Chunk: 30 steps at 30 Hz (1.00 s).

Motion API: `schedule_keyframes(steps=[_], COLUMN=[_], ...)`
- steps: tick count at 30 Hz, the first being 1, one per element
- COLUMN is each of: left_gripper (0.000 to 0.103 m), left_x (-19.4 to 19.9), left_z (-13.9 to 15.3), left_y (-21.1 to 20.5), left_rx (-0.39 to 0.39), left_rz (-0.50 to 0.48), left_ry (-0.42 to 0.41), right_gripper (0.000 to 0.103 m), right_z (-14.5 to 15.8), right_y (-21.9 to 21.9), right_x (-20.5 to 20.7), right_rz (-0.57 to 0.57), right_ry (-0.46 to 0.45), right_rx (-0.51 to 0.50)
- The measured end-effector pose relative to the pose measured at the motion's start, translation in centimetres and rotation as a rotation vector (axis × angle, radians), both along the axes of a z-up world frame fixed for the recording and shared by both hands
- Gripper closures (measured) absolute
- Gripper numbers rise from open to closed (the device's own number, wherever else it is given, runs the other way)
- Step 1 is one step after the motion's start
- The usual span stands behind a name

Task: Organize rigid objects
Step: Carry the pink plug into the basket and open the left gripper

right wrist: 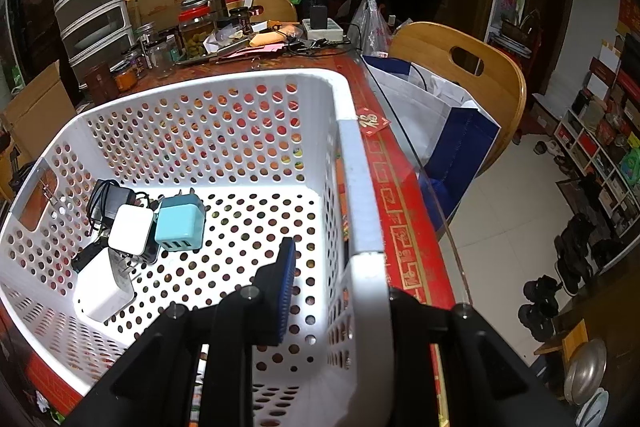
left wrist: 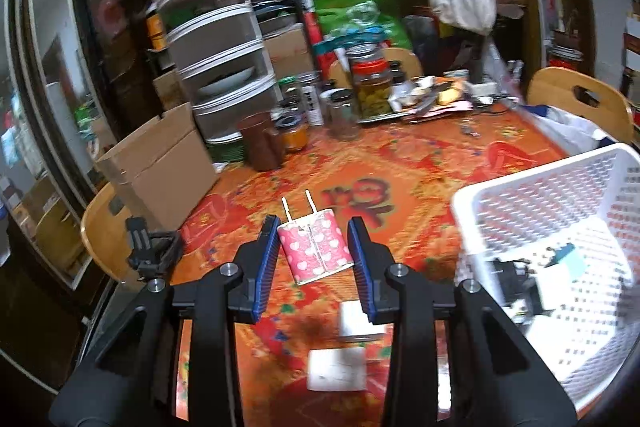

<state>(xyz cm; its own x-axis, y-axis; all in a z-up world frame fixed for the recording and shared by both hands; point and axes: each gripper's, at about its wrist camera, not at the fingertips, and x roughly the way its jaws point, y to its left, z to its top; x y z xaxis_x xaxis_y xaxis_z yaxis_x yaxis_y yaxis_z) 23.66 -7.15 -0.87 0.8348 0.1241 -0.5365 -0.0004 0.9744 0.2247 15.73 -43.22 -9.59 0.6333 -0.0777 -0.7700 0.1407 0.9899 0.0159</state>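
One pink heart-patterned charger [left wrist: 316,251] (prongs pointing away) sat pinched in my left claw [left wrist: 314,251], the white basket [left wrist: 560,187] lying to its right.

Right tool [right wrist: 320,287]: far finger hidden behind white basket [right wrist: 362,187] wall, so grip on the rim can't be confirmed. In left wrist view, basket's right side is cut off by frame edge and motion-blurred; chargers inside [left wrist: 520,287] unreadable. Two white blocks [left wrist: 340,367] on surface below left tool [left wrist: 314,251] are blurred, partly covered by its fingers.
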Motion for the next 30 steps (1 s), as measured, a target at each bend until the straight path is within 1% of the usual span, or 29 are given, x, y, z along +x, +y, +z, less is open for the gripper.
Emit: schedule_keyframes(steps=[3,6,9,11,13,16,17,22,23,26,27,30], left_gripper=[0.071,0.071,0.071,0.071,0.071,0.071,0.071,0.071,0.071,0.071,0.071,0.07], left_x=[-0.5,-0.9,-0.6,-0.5,-0.1,0.7,0.9,1.2,1.3,1.7,1.8,2.5], left_z=[1.1,1.8,1.9,1.5,0.6,-1.4,-2.1,-5.0,-5.3,-5.8,-6.2,-6.7], left_y=[-2.3,-5.4,-7.8,-9.7,-11.4,-13.4,-14.2,-16.4,-16.8,-17.2,-17.5,-17.3], left_rx=[0.004,0.013,0.011,0.026,0.043,0.06,0.076,0.149,0.16,0.188,0.202,0.185], left_rz=[-0.055,-0.145,-0.216,-0.247,-0.279,-0.322,-0.332,-0.355,-0.356,-0.343,-0.343,-0.354], left_ry=[0.013,0.06,0.121,0.156,0.207,0.311,0.34,0.427,0.448,0.463,0.49,0.548], right_gripper=[0.079,0.079,0.079,0.079,0.079,0.079,0.079,0.079,0.079,0.079,0.079,0.079], right_z=[0.0,0.0,0.0,0.0,0.1,0.0,0.0,0.1,0.1,0.1,0.1,0.1], right_y=[0.0,-0.1,-0.1,-0.1,-0.1,-0.1,-0.1,-0.2,-0.2,-0.1,-0.1,-0.1], right_x=[0.0,0.0,0.0,0.0,-0.1,-0.1,-0.1,-0.1,-0.1,-0.1,-0.1,0.0], right_rz=[0.0,0.002,0.002,0.002,0.002,0.004,0.005,0.007,0.007,0.008,0.009,0.009], right_ry=[0.001,0.0,0.0,-0.002,-0.005,-0.006,-0.006,-0.007,-0.007,-0.009,-0.01,-0.009], right_rx=[-0.004,-0.002,0.0,0.003,0.006,0.006,0.006,0.006,0.006,0.008,0.009,0.007])
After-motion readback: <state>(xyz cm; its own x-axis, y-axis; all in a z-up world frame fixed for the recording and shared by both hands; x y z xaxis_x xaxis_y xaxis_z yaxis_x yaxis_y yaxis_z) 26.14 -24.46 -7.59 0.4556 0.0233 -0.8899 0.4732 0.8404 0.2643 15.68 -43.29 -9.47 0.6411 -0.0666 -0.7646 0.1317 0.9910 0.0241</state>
